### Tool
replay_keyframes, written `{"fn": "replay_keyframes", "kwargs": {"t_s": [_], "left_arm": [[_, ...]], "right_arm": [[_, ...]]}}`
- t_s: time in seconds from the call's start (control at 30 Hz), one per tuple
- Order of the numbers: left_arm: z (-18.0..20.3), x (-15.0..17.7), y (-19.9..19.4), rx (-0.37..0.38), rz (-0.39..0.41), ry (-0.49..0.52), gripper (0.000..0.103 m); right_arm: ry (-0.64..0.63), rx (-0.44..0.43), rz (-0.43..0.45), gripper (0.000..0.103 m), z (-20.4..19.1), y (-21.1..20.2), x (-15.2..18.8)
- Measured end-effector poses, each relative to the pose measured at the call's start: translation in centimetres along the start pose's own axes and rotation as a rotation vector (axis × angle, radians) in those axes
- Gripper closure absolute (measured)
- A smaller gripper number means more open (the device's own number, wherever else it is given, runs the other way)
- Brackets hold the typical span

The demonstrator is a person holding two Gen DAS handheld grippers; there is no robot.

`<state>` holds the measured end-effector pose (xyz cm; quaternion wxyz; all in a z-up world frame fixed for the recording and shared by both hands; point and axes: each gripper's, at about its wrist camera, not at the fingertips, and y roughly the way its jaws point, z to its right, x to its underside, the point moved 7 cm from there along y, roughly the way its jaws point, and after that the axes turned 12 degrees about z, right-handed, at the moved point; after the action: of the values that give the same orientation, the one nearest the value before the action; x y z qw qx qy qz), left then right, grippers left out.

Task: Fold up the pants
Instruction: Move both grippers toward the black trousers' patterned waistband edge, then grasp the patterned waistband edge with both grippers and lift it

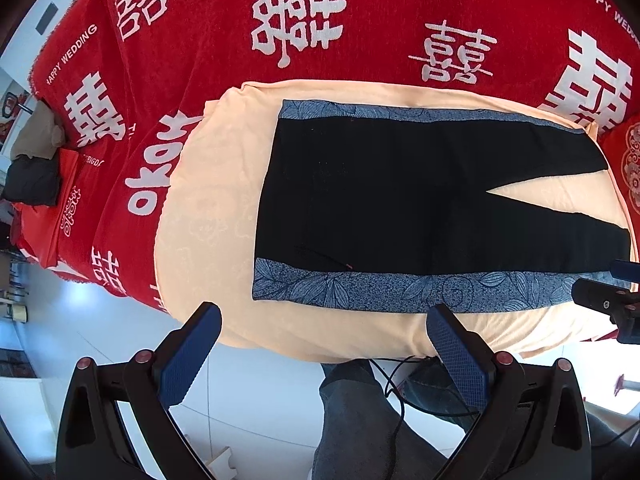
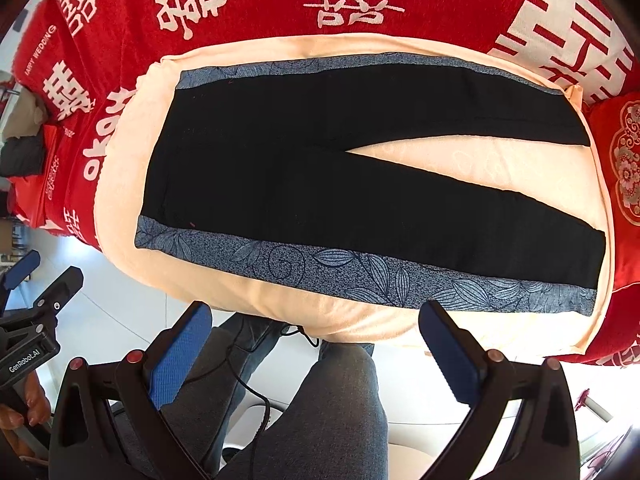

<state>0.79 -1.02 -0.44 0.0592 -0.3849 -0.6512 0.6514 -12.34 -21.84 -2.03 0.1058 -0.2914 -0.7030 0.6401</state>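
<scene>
Pants (image 1: 400, 200) lay flat on the cream pad (image 1: 208, 208), just ahead of both grippers. Left gripper (image 1: 324, 340) and right gripper (image 2: 316, 336) gaped wide, empty. Soft, limp fabric; grab near-side patterned hem.

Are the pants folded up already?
No, the pants lie flat and spread out on the peach cloth, with both legs apart in a V shape.

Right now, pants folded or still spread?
Spread flat. The pants lie full length on the cream pad, both legs apart in a V, no layer doubled over.
</scene>
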Motion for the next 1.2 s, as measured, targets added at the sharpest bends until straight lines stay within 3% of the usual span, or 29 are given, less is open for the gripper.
{"fn": "replay_keyframes", "kwargs": {"t_s": [0.3, 0.53, 0.77, 0.9, 1.0, 1.1, 1.17, 1.2], "left_arm": [[1.1, 3.5, -1.4, -0.041, -0.029, -0.033, 0.000], [1.1, 4.1, -1.2, -0.039, -0.041, -0.040, 0.000], [1.0, 5.0, 2.8, 0.033, -0.110, -0.082, 0.000], [0.6, 5.3, 6.1, 0.072, -0.133, -0.112, 0.000], [0.3, 5.8, 9.2, 0.106, -0.145, -0.107, 0.000], [-0.4, 6.3, 12.1, 0.153, -0.136, -0.118, 0.000], [-0.9, 6.7, 13.9, 0.200, -0.125, -0.147, 0.000], [-1.2, 7.1, 15.0, 0.233, -0.123, -0.169, 0.000]], "right_arm": [[-0.070, 0.038, 0.030, 0.000, 1.0, -0.7, 1.5], [-0.077, 0.059, 0.043, 0.000, 1.2, -1.0, 2.3], [-0.052, 0.113, 0.007, 0.000, 1.2, 1.0, 2.8], [-0.040, 0.096, -0.014, 0.000, 0.5, 3.5, 3.2], [0.060, -0.009, -0.012, 0.000, 0.0, 5.8, 3.2], [0.252, -0.250, -0.016, 0.000, -0.7, 9.0, 3.6], [0.390, -0.444, -0.021, 0.012, -1.1, 11.3, 4.3], [0.450, -0.527, -0.025, 0.036, -1.2, 12.6, 5.0]]}}
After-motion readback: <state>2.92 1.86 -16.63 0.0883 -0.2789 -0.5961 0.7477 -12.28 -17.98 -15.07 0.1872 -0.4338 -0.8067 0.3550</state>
